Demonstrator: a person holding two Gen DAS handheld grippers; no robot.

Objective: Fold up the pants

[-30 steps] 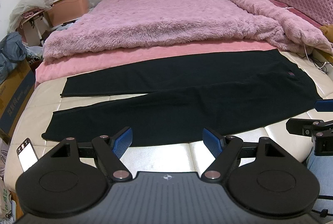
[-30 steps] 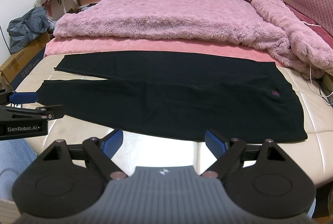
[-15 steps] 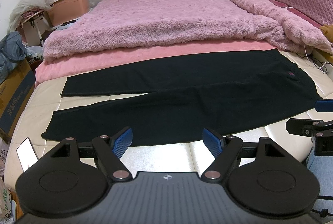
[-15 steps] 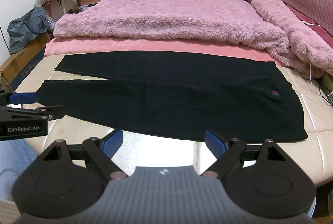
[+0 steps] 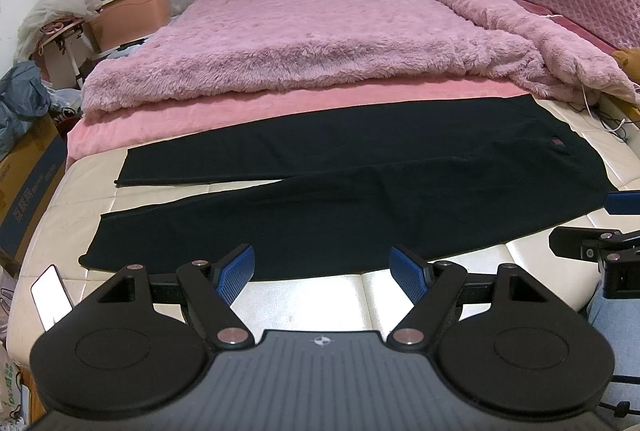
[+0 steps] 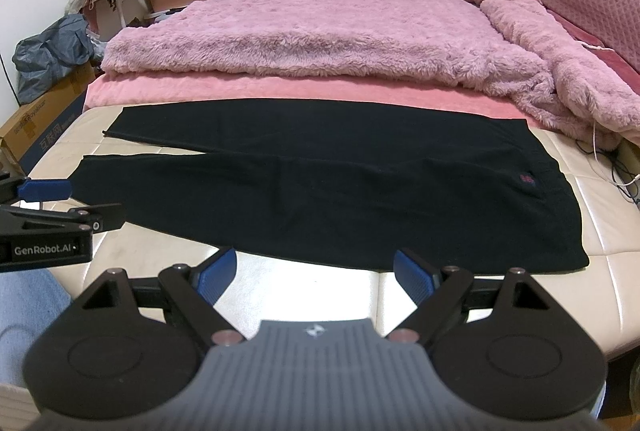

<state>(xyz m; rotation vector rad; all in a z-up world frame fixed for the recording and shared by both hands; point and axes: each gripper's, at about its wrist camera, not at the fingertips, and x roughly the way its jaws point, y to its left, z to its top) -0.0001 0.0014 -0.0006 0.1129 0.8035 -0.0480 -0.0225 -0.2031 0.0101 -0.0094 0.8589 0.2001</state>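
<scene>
Pants (image 5: 360, 199) flat, unfolded on bed (image 5: 320, 295); left gripper (image 5: 322, 273), right gripper (image 6: 314, 271) jaws spread, empty.

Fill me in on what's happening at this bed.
A person holds two grippers over the bed's near edge. The black pants lie flat and unfolded on the mattress, legs spread apart, waist to the right. The left gripper and right gripper are both open, touching nothing. Folding hasn't started.

both wrist views face across the bed (image 5: 360, 295) (sharing the pants (image 6: 340, 191)).
</scene>
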